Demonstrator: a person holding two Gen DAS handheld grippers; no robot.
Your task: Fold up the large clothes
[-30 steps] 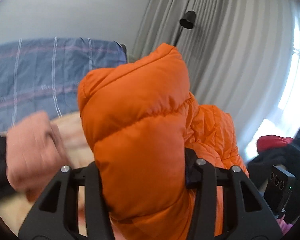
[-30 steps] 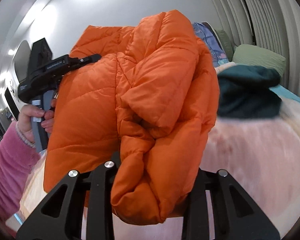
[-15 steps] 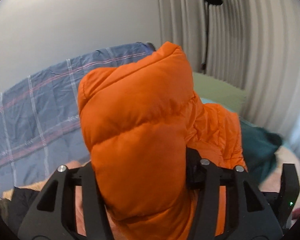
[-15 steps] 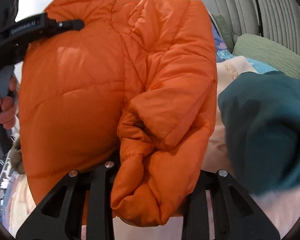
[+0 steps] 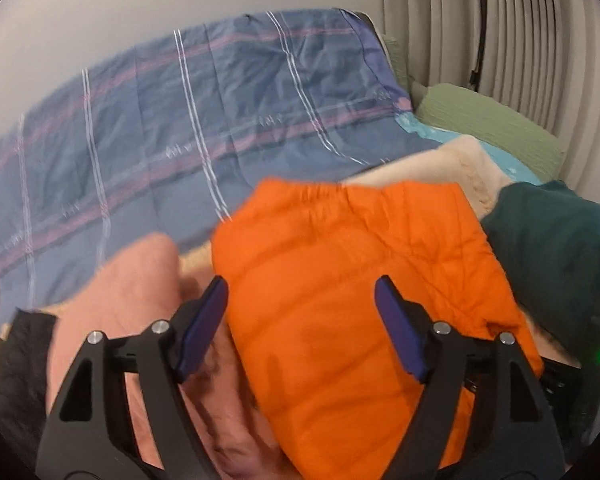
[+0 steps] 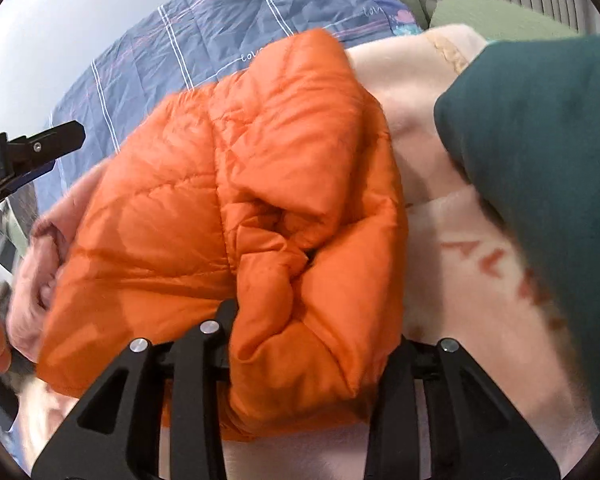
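One blue plaid quilt (image 5: 220,128) against pale pleated curtains (image 5: 520,40).

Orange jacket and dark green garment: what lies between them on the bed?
In the right wrist view, a bare strip of cream blanket separates the orange jacket from the dark green garment.
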